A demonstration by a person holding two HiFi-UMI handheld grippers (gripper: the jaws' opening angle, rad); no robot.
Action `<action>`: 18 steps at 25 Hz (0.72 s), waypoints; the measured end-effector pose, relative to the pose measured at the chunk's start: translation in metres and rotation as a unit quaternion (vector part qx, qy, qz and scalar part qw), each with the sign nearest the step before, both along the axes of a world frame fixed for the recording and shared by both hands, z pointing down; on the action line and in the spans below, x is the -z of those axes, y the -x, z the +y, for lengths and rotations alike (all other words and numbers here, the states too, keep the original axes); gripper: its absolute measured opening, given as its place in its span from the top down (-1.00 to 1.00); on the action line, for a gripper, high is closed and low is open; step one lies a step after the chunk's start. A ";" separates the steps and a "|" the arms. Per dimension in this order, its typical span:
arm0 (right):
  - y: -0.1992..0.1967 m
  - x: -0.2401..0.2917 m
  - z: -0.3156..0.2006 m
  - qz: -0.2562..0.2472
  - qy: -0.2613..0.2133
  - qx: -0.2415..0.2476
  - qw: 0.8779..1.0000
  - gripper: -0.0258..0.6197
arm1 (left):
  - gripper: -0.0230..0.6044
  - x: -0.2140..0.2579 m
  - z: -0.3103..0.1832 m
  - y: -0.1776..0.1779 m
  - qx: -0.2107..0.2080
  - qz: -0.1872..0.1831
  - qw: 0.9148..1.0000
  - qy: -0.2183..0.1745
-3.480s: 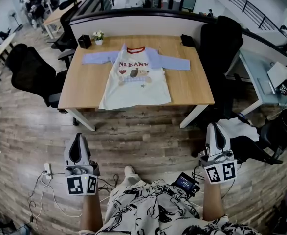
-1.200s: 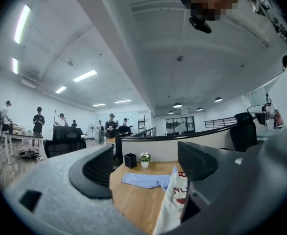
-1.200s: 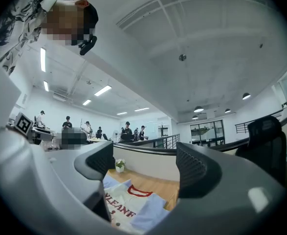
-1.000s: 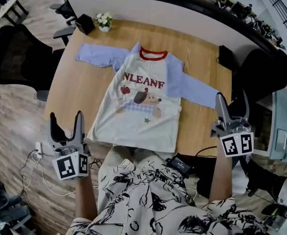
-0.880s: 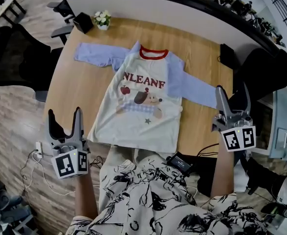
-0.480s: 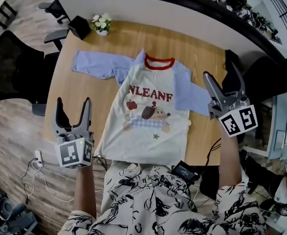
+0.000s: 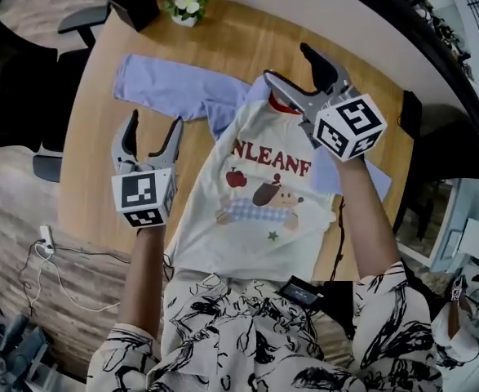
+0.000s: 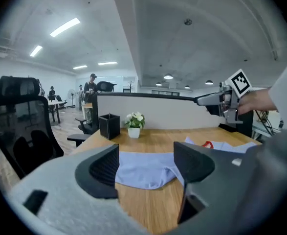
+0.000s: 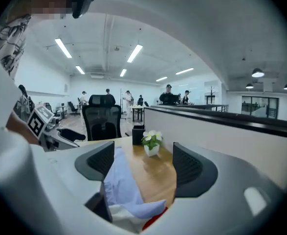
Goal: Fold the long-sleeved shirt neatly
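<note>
The long-sleeved shirt (image 7: 263, 194) lies flat on the wooden table (image 7: 92, 129), front up. It has a white body with a print, a red collar and lilac sleeves. Its left sleeve (image 7: 166, 88) stretches out to the left. My left gripper (image 7: 152, 129) hovers over bare wood just left of the shirt's body and below that sleeve (image 8: 143, 168). It is open; its jaws have just been closing a little, with nothing between them. My right gripper (image 7: 292, 68) is open above the red collar (image 9: 153, 219), with nothing gripped.
A small potted plant (image 7: 186, 2) and a black pen holder (image 7: 135, 2) stand at the table's far left corner. A black office chair (image 7: 19, 80) sits left of the table. A dark box (image 7: 410, 113) lies near the right edge.
Both grippers have come forward from the table's near edge to over the table. The right one swung left from the right sleeve to the collar. The left one moved up beside the shirt.
</note>
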State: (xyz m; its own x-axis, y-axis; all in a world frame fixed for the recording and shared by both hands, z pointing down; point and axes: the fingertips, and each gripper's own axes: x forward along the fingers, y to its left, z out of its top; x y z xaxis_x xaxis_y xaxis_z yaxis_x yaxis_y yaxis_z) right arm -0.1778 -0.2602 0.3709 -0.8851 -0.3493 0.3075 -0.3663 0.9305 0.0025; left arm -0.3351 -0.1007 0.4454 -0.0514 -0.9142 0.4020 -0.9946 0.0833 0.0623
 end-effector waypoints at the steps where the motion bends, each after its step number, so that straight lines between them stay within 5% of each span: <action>1: 0.018 -0.018 -0.004 0.021 0.007 0.013 1.000 -0.26 | -0.16 -0.013 -0.007 0.000 -0.008 0.007 1.000 0.013; 6: 0.083 -0.107 -0.006 0.151 0.040 0.094 0.983 -0.20 | -0.17 -0.082 -0.027 -0.011 -0.060 0.039 0.993 0.091; 12: 0.113 -0.193 0.006 0.289 0.079 0.172 0.938 -0.12 | -0.03 -0.134 -0.041 -0.034 -0.115 0.024 0.982 0.149; 18: 0.120 -0.233 0.021 0.359 0.120 0.207 0.902 0.17 | 0.17 -0.157 -0.043 -0.049 -0.142 0.012 0.972 0.185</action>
State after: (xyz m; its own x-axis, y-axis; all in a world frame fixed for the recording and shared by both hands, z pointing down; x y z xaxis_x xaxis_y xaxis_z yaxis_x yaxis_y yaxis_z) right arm -0.2978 -0.2391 0.6037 -0.4670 0.1192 0.8762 0.0294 0.9924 -0.1193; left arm -0.2859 -0.1437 0.6024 0.1952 -0.6827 0.7042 -0.9794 -0.1729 0.1039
